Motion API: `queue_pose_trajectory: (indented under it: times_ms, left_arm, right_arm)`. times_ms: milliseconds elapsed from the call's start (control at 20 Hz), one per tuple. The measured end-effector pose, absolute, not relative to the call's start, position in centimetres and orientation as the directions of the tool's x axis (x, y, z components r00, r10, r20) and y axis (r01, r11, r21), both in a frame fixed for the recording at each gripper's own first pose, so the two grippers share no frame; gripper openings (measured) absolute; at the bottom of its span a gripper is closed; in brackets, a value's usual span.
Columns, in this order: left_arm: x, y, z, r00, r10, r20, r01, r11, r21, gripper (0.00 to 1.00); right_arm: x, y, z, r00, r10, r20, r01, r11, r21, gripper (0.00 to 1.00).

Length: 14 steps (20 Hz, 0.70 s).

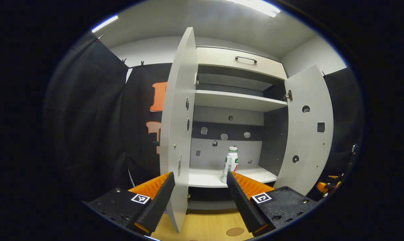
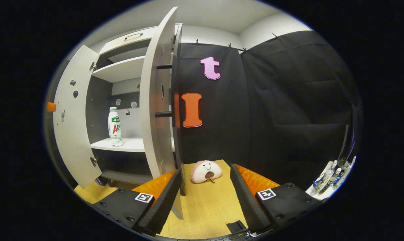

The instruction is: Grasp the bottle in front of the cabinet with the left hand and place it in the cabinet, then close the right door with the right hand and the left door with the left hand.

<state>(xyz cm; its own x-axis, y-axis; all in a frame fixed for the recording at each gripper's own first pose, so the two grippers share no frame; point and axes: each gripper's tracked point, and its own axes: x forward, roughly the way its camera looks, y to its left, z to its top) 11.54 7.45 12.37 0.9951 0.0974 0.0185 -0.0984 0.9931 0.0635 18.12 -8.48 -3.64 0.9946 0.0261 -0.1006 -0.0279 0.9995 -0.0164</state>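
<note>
The white plastic bottle with a green cap [image 2: 115,126] stands upright on the grey cabinet's lower shelf [image 2: 131,144], and the right gripper [image 2: 205,190] — jaws apart, empty — sits just beside the open right door's [image 2: 156,100] edge, door leftward — nearer than the left gripper [image 1: 200,195], also apart.

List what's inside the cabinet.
One bottle stands upright on the lower shelf. The upper shelf looks bare, but its top surface is hidden from below.

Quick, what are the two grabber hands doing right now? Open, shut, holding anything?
Left gripper: open, holding nothing; the bottle stands on the cabinet shelf.
Right gripper: open, holding nothing, near the right door.
</note>
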Motion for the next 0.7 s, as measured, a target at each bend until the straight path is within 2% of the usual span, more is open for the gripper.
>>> queue_pose_trajectory:
  times_ms: [350,700]
  left_arm:
    - [8.7,8.1,12.0,0.994,0.107,-0.002,-0.107,0.992,0.063,0.95]
    - [7.7,8.0,11.7,0.994,0.109,-0.011,-0.108,0.992,0.059,0.95]
  right_arm:
    - [21.4,-8.4,-3.8,0.995,0.041,-0.096,-0.044,0.999,-0.026,0.97]
    - [22.0,-7.4,-3.8,0.993,0.067,-0.093,-0.070,0.997,-0.035,0.97]
